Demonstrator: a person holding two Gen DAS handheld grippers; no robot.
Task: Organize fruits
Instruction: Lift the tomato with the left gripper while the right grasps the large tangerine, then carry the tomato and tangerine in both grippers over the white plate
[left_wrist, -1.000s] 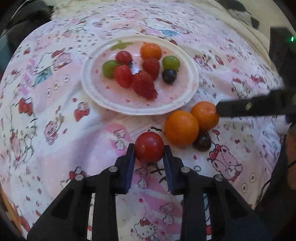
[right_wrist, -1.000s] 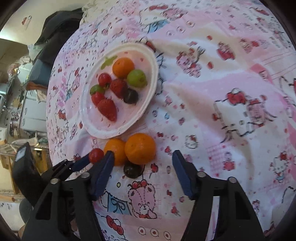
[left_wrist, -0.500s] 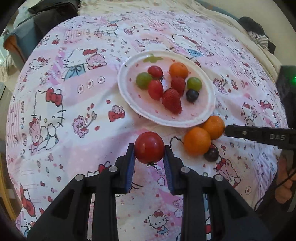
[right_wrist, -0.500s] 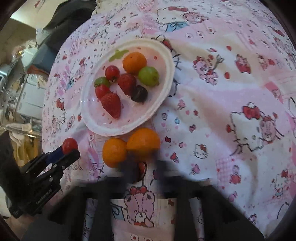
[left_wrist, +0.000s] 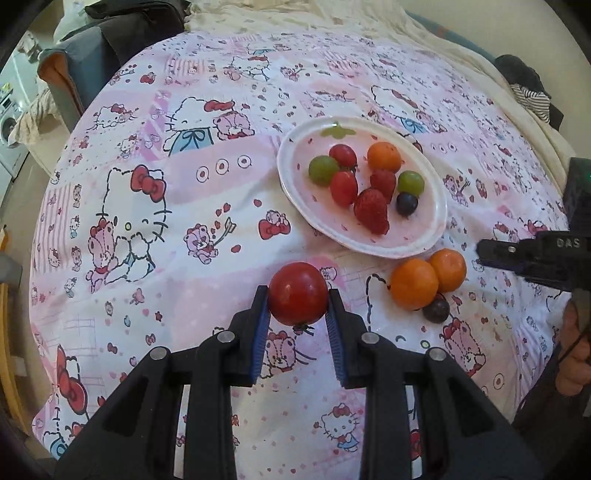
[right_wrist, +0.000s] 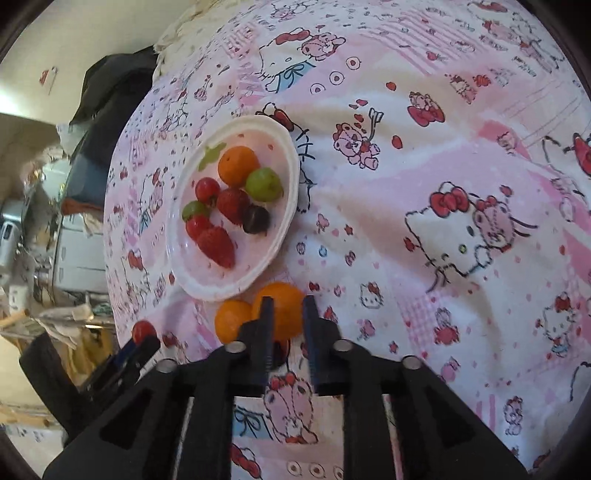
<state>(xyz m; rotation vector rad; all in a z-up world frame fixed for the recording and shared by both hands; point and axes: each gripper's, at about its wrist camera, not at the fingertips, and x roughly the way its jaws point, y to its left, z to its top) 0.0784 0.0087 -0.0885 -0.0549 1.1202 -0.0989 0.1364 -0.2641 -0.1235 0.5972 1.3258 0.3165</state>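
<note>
Left gripper: blue ribbed pads clamped on a round, glossy red tomato, held above the printed cloth near the oval white plate. Right gripper: jaws nearly together after closing and just easing apart, nothing visibly gripped, tips over the dark grape behind two dimpled oranges. Plate holds strawberries, grapes, tomatoes and an orange.
</note>
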